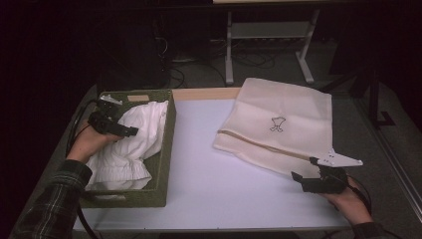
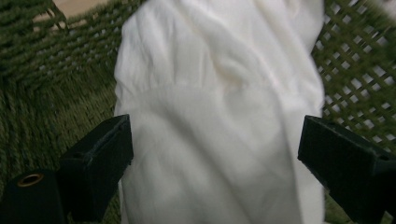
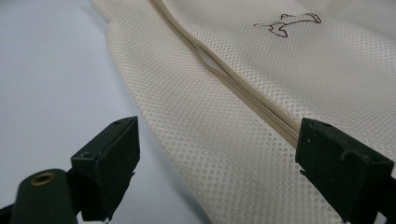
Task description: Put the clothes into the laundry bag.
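White cloth [image 1: 130, 144] lies bunched in a green woven basket [image 1: 166, 149] at the left of the table [image 1: 199, 164] in the high view. The left gripper [image 1: 130, 132] sits over that cloth, inside the basket. At the right, a cream mesh bag [image 1: 283, 119] lies flat, its far end hanging past the table's far edge. The right gripper [image 1: 298, 180] rests near the bag's near right corner.

From the left gripper view, the jaws stand wide apart with the white cloth [image 2: 219, 121] between them and the basket's weave [image 2: 46, 93] on both sides.

From the right gripper view, the jaws are likewise spread, straddling the mesh bag [image 3: 243, 140] beside its zip seam [image 3: 233, 86]; a small dark emblem [image 3: 287, 23] shows farther off.
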`<state>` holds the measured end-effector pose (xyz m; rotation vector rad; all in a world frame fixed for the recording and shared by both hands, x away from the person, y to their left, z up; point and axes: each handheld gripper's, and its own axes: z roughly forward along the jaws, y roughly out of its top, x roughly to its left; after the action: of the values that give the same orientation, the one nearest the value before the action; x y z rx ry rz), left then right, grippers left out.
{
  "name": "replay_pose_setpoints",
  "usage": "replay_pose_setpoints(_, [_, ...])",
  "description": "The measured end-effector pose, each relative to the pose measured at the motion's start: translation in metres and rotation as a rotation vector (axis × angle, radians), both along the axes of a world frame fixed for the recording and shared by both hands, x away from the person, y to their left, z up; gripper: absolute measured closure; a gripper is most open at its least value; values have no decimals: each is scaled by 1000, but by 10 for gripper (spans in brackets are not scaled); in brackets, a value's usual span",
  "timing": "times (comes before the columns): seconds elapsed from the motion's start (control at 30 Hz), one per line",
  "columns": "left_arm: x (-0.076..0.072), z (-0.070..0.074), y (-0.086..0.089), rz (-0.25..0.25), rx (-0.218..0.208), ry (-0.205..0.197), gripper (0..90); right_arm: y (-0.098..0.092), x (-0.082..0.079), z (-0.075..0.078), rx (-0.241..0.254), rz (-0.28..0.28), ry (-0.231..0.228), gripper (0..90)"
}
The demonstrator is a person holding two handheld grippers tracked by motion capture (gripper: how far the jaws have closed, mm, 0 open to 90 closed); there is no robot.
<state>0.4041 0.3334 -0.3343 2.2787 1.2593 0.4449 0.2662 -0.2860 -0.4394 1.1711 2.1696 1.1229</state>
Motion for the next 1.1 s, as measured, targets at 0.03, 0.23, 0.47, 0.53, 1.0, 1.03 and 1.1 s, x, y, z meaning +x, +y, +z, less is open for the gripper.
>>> replay_pose_setpoints(0.03, [1,-3,1,1,6,11,95,0,0,0,0,-1,0,134])
replay_pose_setpoints(0.23, [2,-12,4,-2,0,25,96,0,0,-1,-3,2,1,134])
replay_pose_setpoints(0.47, [5,-22,4,-12,3,58,101,1,0,-1,-8,6,4,134])
replay_pose_setpoints(0.53, [7,-25,5,-4,-5,67,100,1,0,-1,-10,7,4,134])
replay_pose_setpoints(1.0, [9,-38,-8,-89,23,152,88,2,0,-3,-31,20,7,134])
replay_pose_setpoints(1.03, [9,-40,-10,-92,38,154,88,2,0,-3,-32,22,8,134])
replay_pose_setpoints(1.1, [10,-44,-12,-95,59,166,86,2,0,-3,-34,23,9,134])
